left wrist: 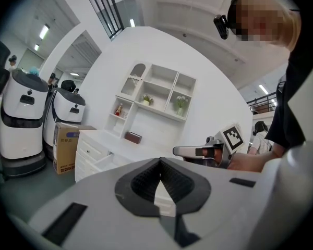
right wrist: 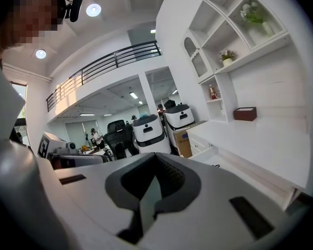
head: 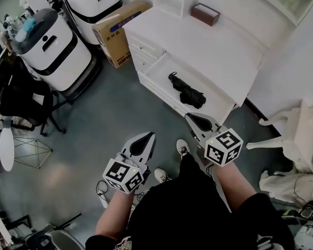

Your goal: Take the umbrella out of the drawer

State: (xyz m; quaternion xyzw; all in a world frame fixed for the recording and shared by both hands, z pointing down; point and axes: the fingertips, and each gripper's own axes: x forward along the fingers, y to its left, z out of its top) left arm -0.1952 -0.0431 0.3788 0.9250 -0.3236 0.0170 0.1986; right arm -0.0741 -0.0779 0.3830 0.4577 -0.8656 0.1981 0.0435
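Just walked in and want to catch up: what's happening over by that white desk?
A person stands facing a white desk whose drawer is pulled open, with a black folded umbrella lying inside. They hold a gripper in each hand. The left gripper and right gripper are both shut and empty, short of the drawer. The umbrella is untouched.

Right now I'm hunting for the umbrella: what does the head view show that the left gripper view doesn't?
Head view only: the umbrella, lying in the open drawer, and the person's shoes. Left gripper view only: ceiling lights and the head camera. Both: the cardboard box, the brown box, white robots and the right claw, shut.
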